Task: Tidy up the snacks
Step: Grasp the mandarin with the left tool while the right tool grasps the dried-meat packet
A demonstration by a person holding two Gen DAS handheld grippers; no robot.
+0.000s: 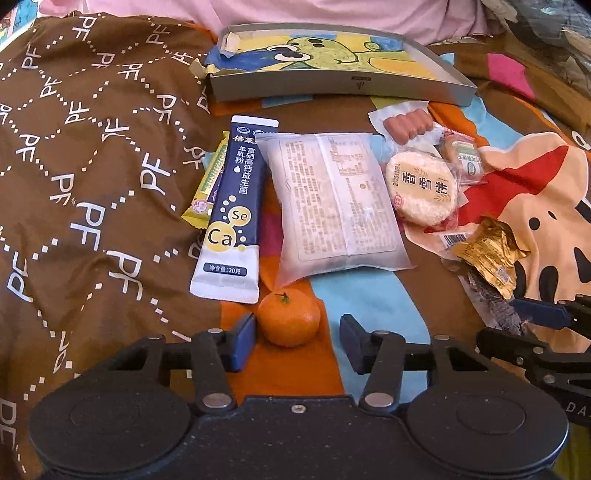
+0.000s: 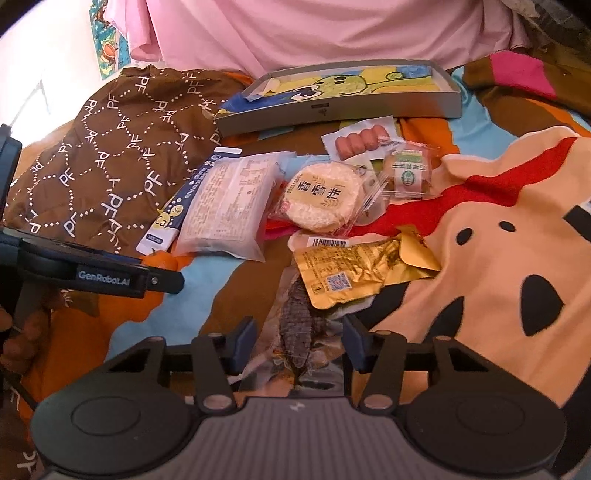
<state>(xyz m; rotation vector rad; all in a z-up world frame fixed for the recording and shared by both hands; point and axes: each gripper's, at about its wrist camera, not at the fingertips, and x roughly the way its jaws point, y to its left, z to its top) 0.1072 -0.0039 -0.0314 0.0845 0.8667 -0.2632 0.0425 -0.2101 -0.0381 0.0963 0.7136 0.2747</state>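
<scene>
The snacks lie scattered on a bed covered with a colourful cartoon-print sheet (image 2: 498, 206). Nearest the left tool (image 1: 297, 341) sits a small mandarin (image 1: 289, 317), between its spread fingers and just beside the left finger, though I cannot tell whether they touch. Just beyond the mandarin lie a dark blue powder sachet (image 1: 231, 214) and, beside it to the right, a frosted white packet (image 1: 332, 203) printed with small text; a yellow-green bar (image 1: 208, 184) peeks out from under the sachet's left edge. Further right is a round rice cracker (image 1: 421, 188) in clear wrap, with a pack of small sausages (image 1: 406, 127) behind it and a small wrapped pastry (image 1: 463, 157) to its right. A crumpled gold foil pouch (image 2: 351, 277) lies nearer the right tool (image 2: 299, 345), whose fingers are spread on either side of a clear packet holding a dark dried fish (image 2: 295, 332), not closed on it. Behind all the snacks stands a shallow grey box (image 1: 332, 86) lined with a cartoon frog picture. A brown cloth patterned with "PF" letters (image 1: 74, 166) covers the left part of the bed, and pink fabric (image 2: 314, 33) hangs at the back.
</scene>
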